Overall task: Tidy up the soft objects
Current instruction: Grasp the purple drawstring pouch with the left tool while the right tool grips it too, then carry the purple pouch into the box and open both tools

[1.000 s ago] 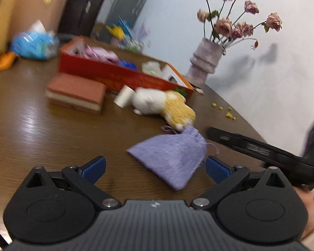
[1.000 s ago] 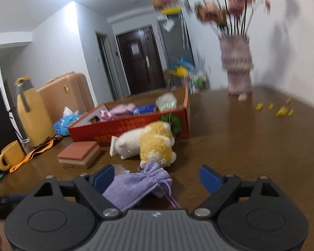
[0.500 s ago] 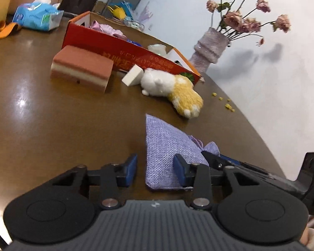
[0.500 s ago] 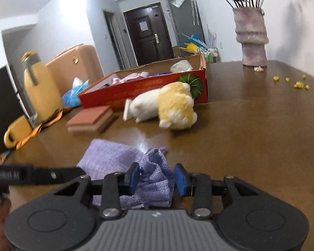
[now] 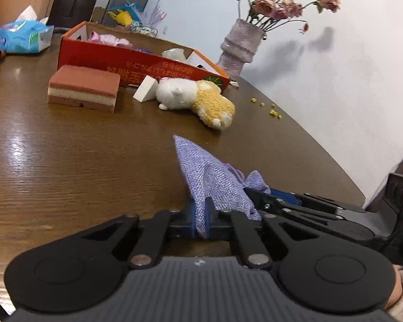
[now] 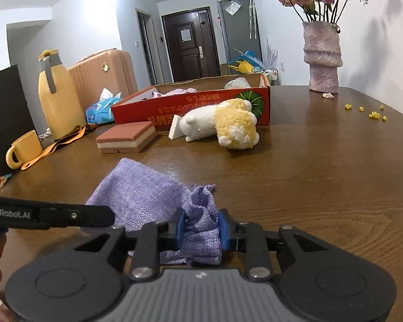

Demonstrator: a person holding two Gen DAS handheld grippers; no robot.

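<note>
A purple woven pouch (image 5: 209, 177) (image 6: 139, 196) lies on the brown table, held from both sides. My left gripper (image 5: 200, 214) is shut on one flat edge of it. My right gripper (image 6: 201, 225) has the bunched drawstring neck between its blue pads, which press on it while the jaws are still closing. Each gripper shows in the other's view: the right gripper (image 5: 271, 196) and the left gripper (image 6: 110, 214). Farther off lie a white and yellow plush toy (image 5: 196, 98) (image 6: 223, 120), a layered sponge block (image 5: 83, 88) (image 6: 126, 136) and a white wedge (image 5: 146, 92), all before a red box (image 5: 137, 67) (image 6: 201, 102).
A vase of dried roses (image 6: 323, 53) stands at the back right near the wall, with yellow crumbs (image 6: 373, 114) scattered near it. A tissue pack (image 5: 21, 37), a yellow jug (image 6: 59, 99) and a mug (image 6: 24, 150) are at the left. The red box holds soft items.
Both grippers came in on the pouch from wide open and shut on it, the left on its edge, the right on its neck. The pouch now stands bunched up between them.
</note>
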